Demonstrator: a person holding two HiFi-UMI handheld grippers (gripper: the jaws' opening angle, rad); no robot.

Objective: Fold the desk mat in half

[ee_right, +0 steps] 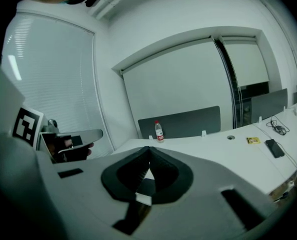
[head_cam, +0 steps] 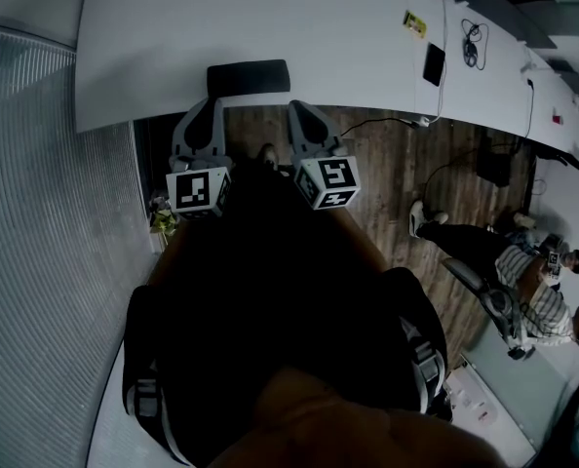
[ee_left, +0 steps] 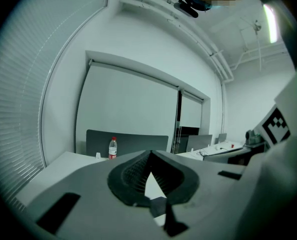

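The desk mat is a small dark rectangle lying flat on the white desk, close to its near edge. My left gripper and right gripper are held side by side just short of that edge, pointing at the mat's two near corners without touching it. In the left gripper view the left gripper has its dark pads pressed together with nothing between them. The right gripper looks the same in the right gripper view: shut and empty.
A water bottle stands at the desk's far side before a dark partition. A phone, a yellow tag and cables lie to the right. Blinds are at left; a seated person is at right.
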